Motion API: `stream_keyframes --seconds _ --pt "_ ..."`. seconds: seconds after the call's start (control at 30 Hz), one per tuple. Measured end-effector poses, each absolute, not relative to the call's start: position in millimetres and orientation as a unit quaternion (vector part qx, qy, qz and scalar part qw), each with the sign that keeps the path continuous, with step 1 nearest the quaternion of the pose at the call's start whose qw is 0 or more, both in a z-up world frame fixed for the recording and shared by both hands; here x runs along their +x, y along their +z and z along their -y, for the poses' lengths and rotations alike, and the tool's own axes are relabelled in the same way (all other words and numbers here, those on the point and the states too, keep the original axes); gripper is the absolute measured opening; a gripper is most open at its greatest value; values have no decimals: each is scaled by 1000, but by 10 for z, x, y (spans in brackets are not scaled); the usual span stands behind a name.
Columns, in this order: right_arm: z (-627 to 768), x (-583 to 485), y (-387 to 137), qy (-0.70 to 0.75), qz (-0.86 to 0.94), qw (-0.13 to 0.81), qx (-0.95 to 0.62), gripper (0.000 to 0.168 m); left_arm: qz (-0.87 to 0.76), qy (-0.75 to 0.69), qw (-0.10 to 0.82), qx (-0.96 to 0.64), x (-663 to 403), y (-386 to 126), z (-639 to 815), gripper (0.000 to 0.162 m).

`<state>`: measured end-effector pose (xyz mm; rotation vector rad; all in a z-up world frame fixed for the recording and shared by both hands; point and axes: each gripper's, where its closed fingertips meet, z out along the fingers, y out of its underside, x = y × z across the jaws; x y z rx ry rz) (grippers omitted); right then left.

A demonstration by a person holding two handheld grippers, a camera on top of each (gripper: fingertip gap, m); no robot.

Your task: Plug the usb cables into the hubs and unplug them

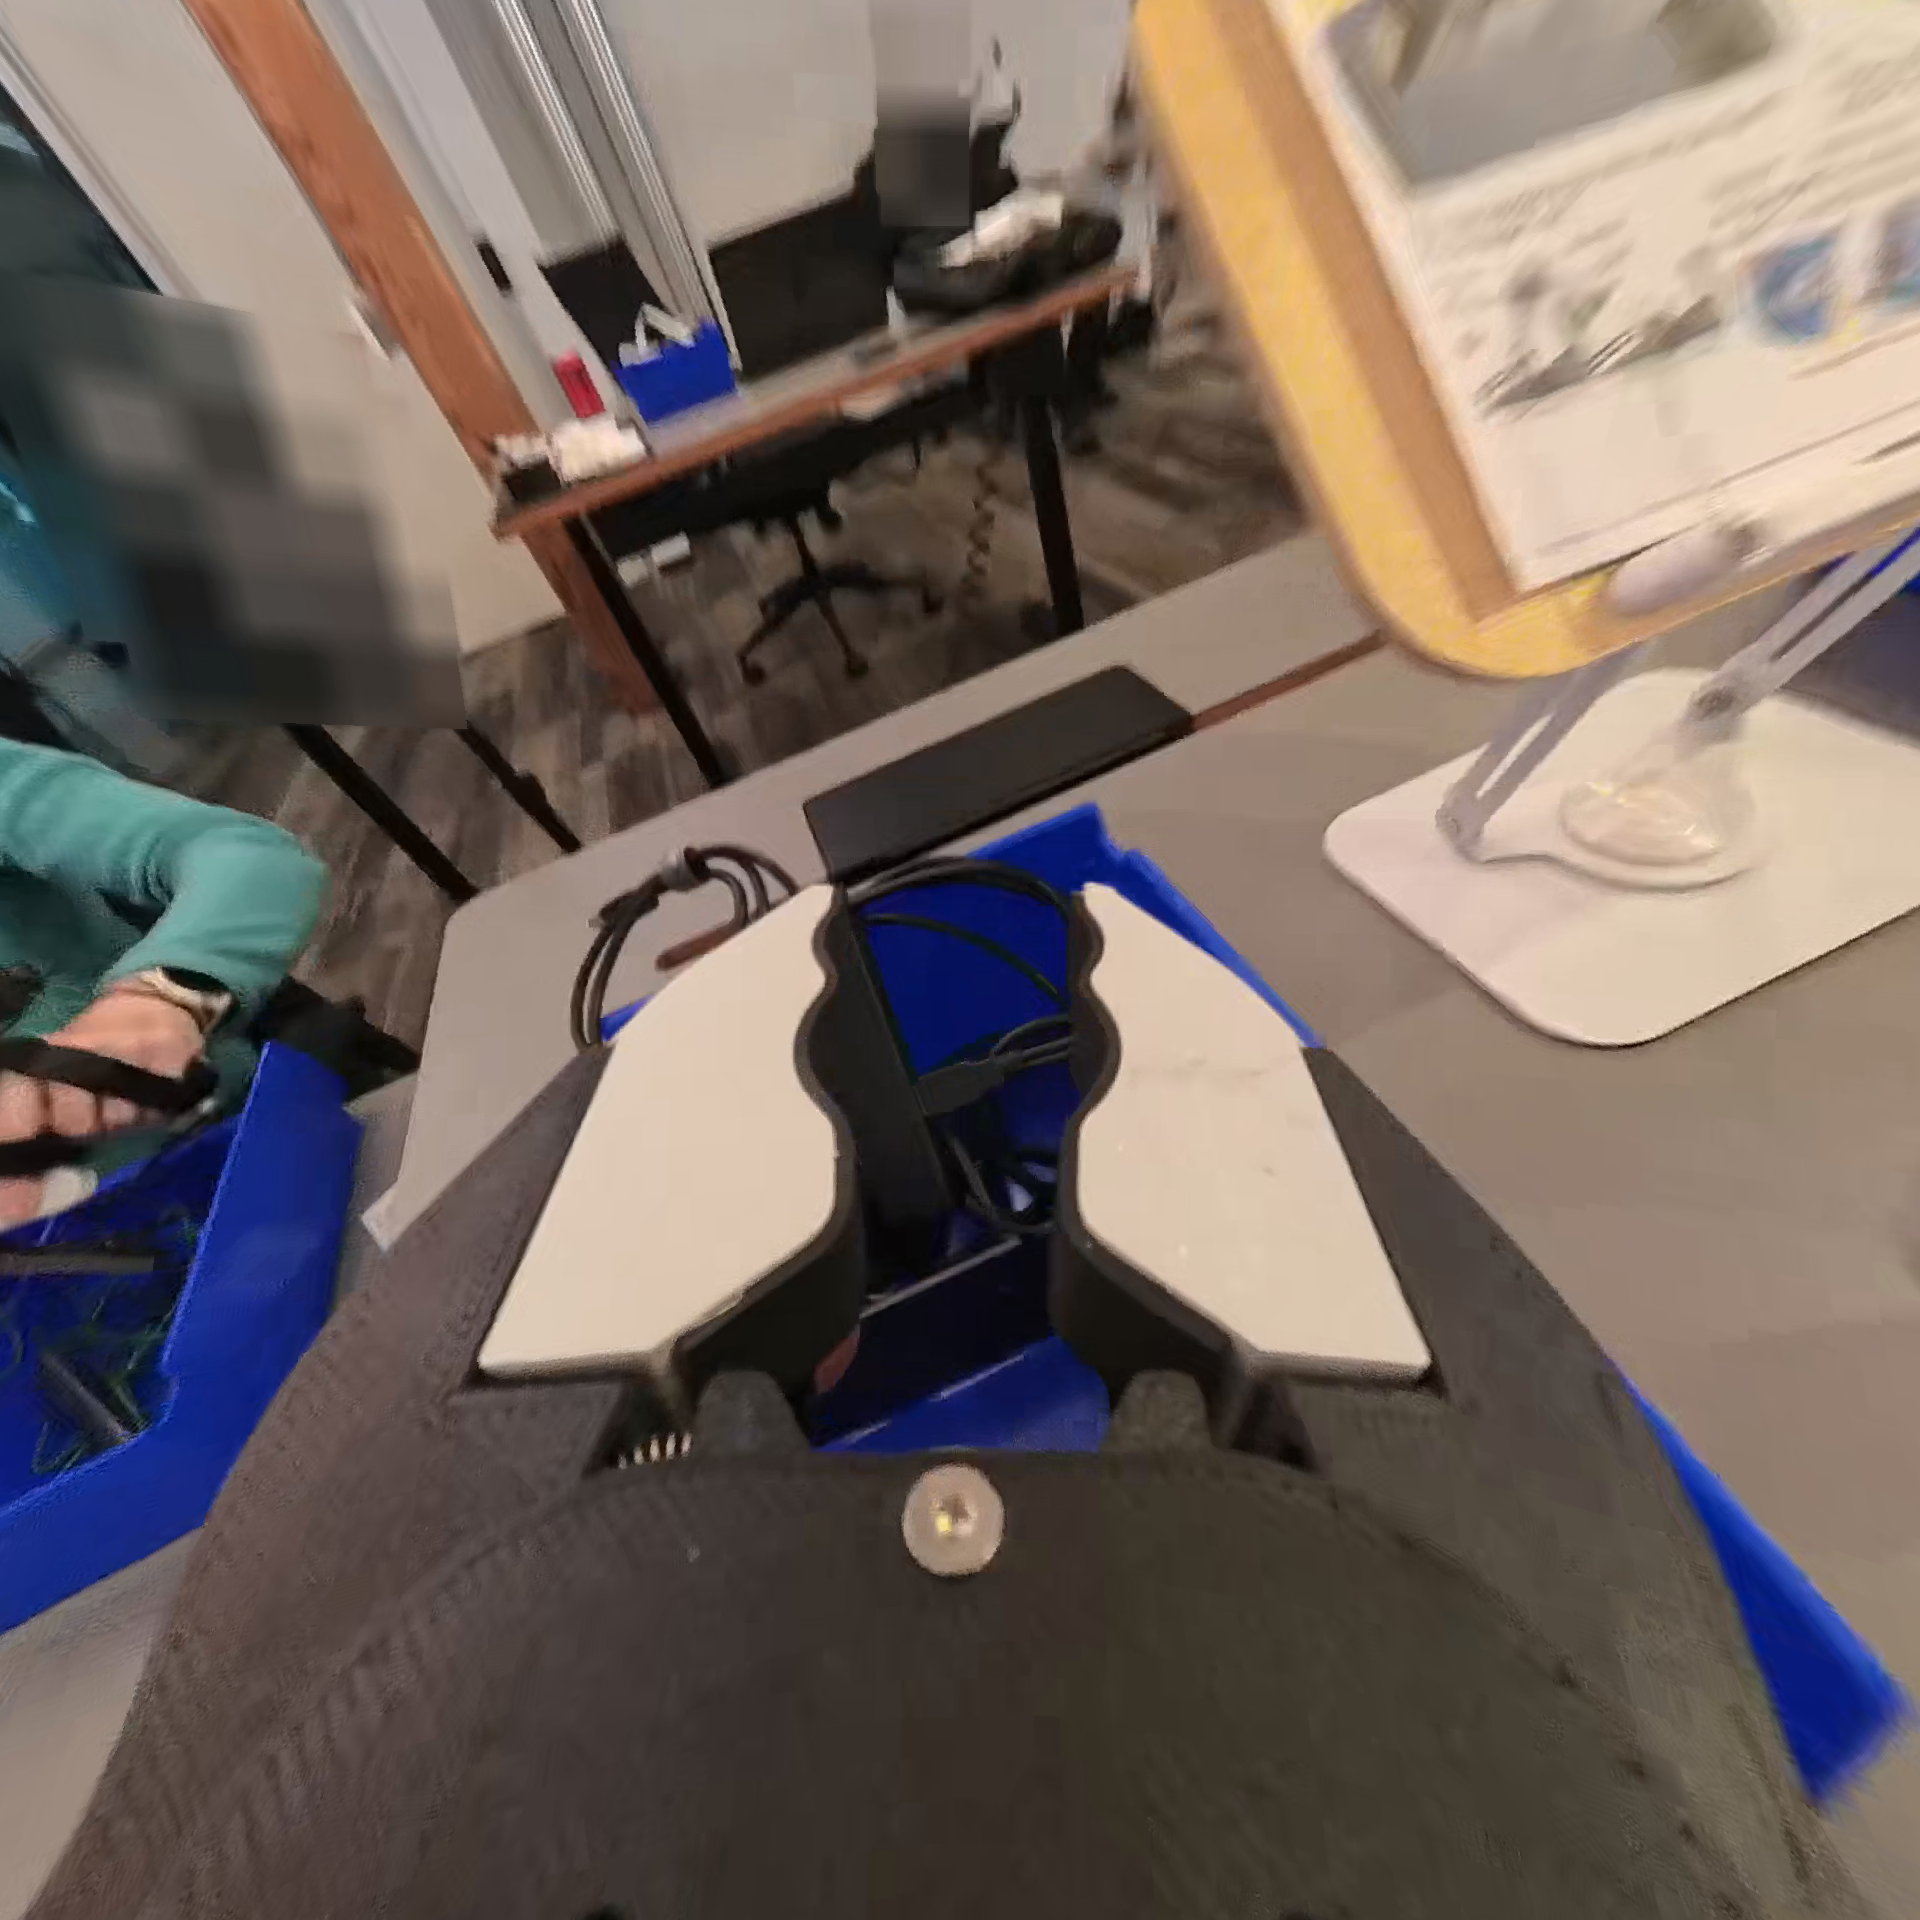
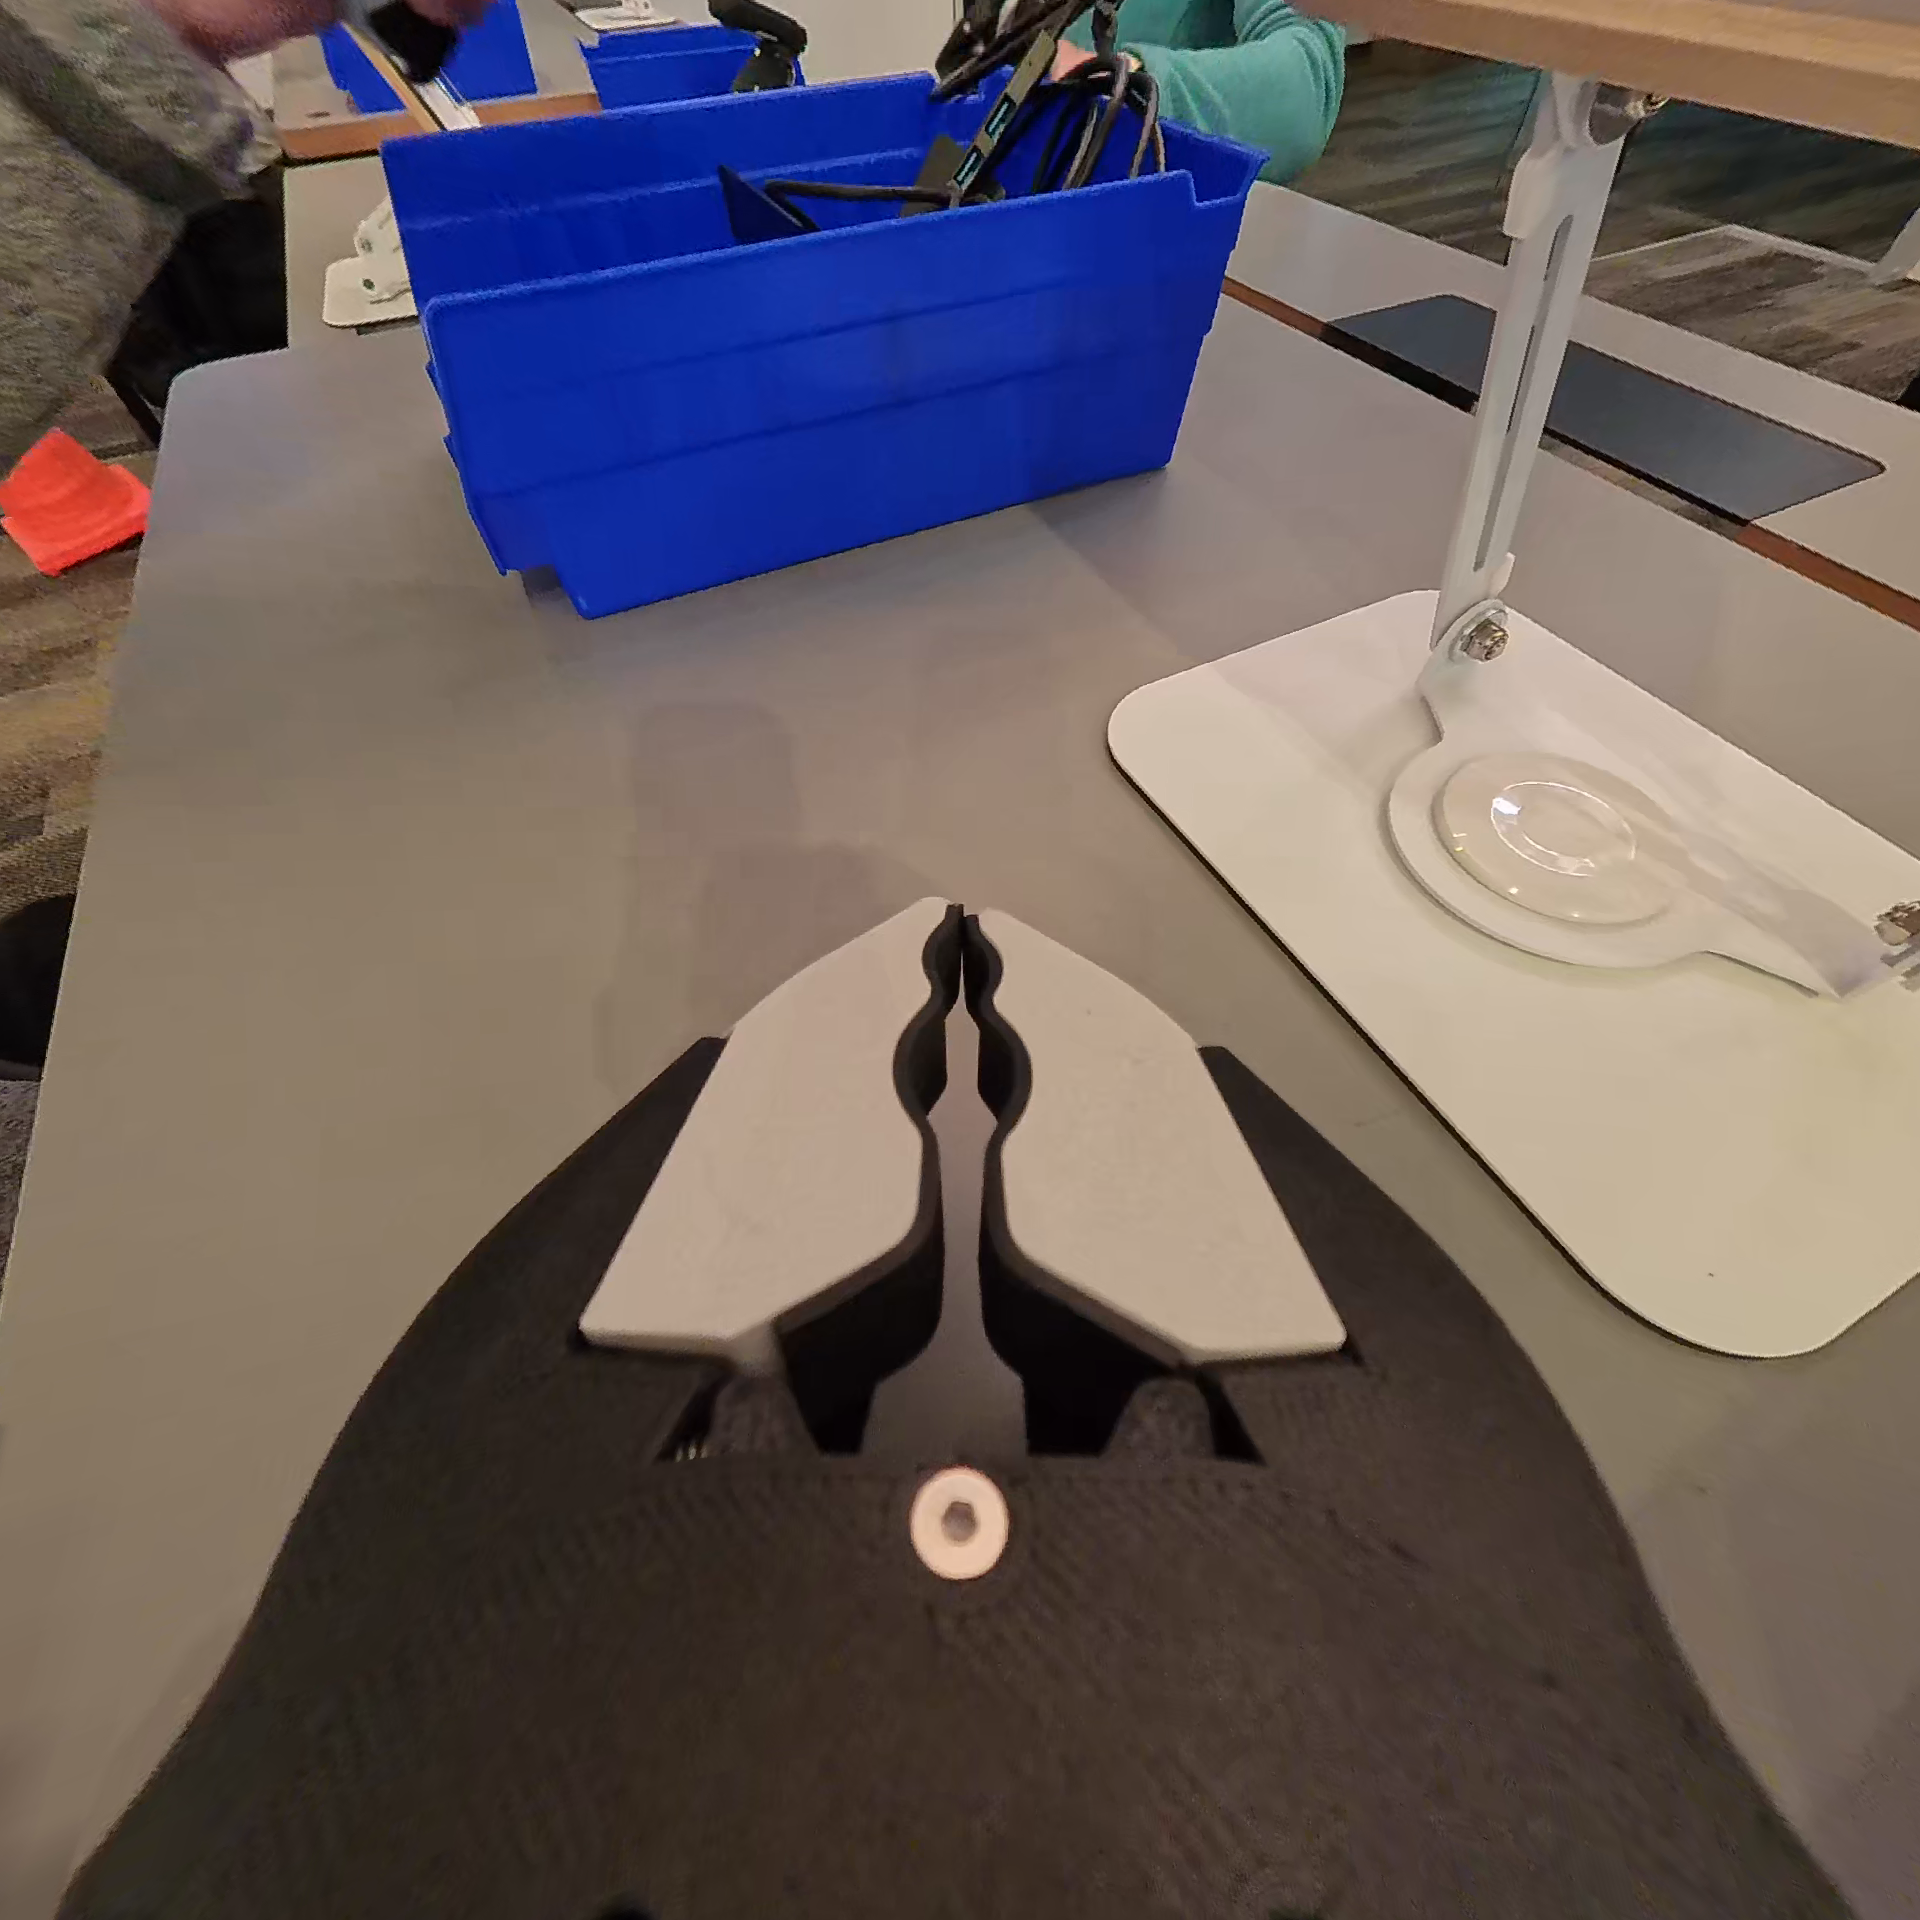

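Observation:
My left gripper (image 1: 956,899) is open and hovers over a blue bin (image 1: 1195,904). A long black usb hub (image 1: 883,1091) stands tilted in the bin between my fingers, close to the left finger. A black cable with a usb plug (image 1: 951,1086) lies beside the hub. In the right wrist view the bin (image 2: 810,416) stands at the back of the grey table, with the hub (image 2: 971,145) and black cables (image 2: 1101,114) rising out of it. My right gripper (image 2: 958,920) is shut and empty, low over the table, well short of the bin.
A white stand base (image 2: 1455,987) sits to the right and carries a wood-edged board (image 1: 1299,364) overhead. A coiled black cable (image 1: 665,904) lies behind the bin. A second blue bin (image 1: 156,1351) and a person's teal sleeve (image 1: 135,862) are to the left.

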<state>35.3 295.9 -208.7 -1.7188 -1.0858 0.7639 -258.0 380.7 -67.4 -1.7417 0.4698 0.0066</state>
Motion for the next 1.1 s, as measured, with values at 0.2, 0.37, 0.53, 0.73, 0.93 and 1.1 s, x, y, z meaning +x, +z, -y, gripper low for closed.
stream_keyframes --seconds 0.2,0.37,0.53,0.73,0.93,1.1 --pt "-2962 363 -2091 314 441 463 -702 0 -200 73 530 -821 -2755 -1246 -4503 45" --pt "-2958 361 -2106 313 443 458 -705 0 -179 97 457 -866 -2863 -1586 -4720 62" --pt "-2954 359 -2122 311 444 454 -707 0 -152 120 416 -888 -3000 -1778 -4867 64" --pt "-2959 371 -2112 314 439 454 -708 0 -163 146 400 -890 -3109 -1783 -4941 37" --pt "-2960 376 -2108 318 436 453 -709 0 -159 124 500 -842 -3130 -1247 -4892 34" --pt "-2953 371 -2106 320 437 453 -708 0 -156 105 573 -798 -3187 -747 -4777 32"
